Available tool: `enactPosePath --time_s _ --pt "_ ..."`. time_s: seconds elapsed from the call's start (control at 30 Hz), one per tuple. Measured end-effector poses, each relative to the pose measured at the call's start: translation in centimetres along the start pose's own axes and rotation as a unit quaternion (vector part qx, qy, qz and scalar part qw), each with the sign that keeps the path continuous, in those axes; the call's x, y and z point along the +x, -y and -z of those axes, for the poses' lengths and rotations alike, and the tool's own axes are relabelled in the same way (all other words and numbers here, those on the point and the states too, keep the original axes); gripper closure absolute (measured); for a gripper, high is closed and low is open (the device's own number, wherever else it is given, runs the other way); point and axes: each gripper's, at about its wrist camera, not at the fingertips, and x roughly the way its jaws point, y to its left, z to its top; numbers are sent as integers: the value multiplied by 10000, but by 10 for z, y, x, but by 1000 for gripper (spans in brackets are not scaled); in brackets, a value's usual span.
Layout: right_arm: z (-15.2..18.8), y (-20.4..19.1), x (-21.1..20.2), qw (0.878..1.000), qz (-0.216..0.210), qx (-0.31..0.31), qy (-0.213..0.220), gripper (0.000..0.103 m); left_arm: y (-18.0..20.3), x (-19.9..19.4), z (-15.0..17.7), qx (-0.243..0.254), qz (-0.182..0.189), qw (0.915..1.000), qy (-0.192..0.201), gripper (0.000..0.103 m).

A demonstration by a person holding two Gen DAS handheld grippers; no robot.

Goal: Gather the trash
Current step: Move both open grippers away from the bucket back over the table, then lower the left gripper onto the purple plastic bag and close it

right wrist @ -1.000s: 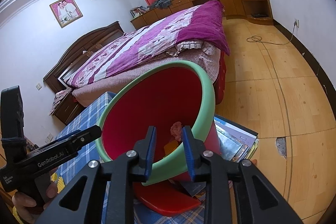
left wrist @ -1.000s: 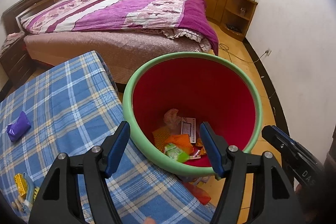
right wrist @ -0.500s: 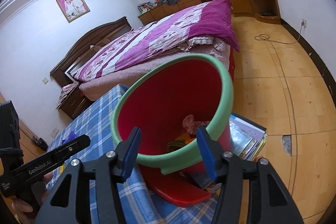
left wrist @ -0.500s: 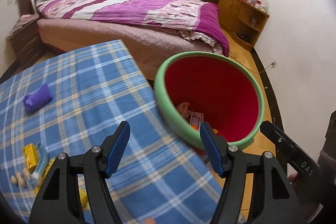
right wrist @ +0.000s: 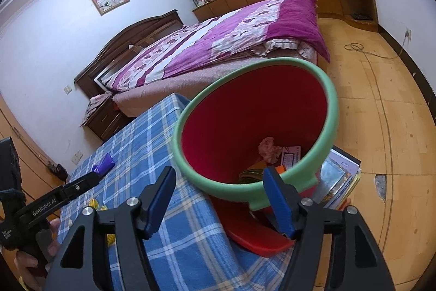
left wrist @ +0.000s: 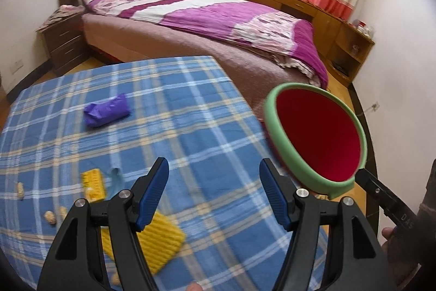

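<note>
Beyond the left gripper (left wrist: 214,192), whose fingers stood wide and empty, lay a purple wrapper (left wrist: 106,114) on the tabletop (left wrist: 190,111): probably light, crumply, best pinched across. The right gripper (right wrist: 218,202) was opening, empty, near the bin (right wrist: 331,111).

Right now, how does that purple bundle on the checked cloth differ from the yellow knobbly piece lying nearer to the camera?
The purple bundle is crumpled into a plump roll with shiny folds, while the yellow knobbly piece lies flat, with a ribbed, knit-like surface. The purple bundle lies in the open further up the checked cloth; the yellow knobbly piece is partly hidden behind the left gripper, whose jaws stand open and empty. Both rest on the cloth, outside the red bin.
</note>
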Motion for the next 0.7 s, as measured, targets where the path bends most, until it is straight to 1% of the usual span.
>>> enactPosePath --time_s 0.07,0.17,0.27,0.37,0.43,0.5,0.57,0.6,0.7 --pt "-1 -8 2 10000 15 -74 -13 27 -9 -1 -2 -69 -52 10000 24 34" --pt "-4 -20 8 9998 9 -190 -41 26 -23 -3 -5 -151 -162 9997 85 34" --pt "-8 -29 16 9996 15 -268 -72 19 -38 -2 -10 -242 -347 9990 151 28" --pt "-11 -40 24 9994 -1 -331 -96 19 -53 1 -16 -358 -489 9980 187 27" --pt "-15 -44 28 9993 -2 -352 -113 18 -65 7 -21 -468 -598 9969 185 23" --pt "-19 -50 36 9992 -19 -373 -139 16 -75 14 -26 -589 -697 9957 166 22" --pt "-22 -54 41 9991 -30 -396 -133 12 -83 21 -30 -687 -786 9944 136 20" --pt "-24 -55 44 9991 -27 -409 -122 11 -86 25 -32 -730 -843 9937 122 16" --pt "-29 -61 52 9990 -23 -424 -121 11 -99 42 -40 -840 -1056 9908 107 14"
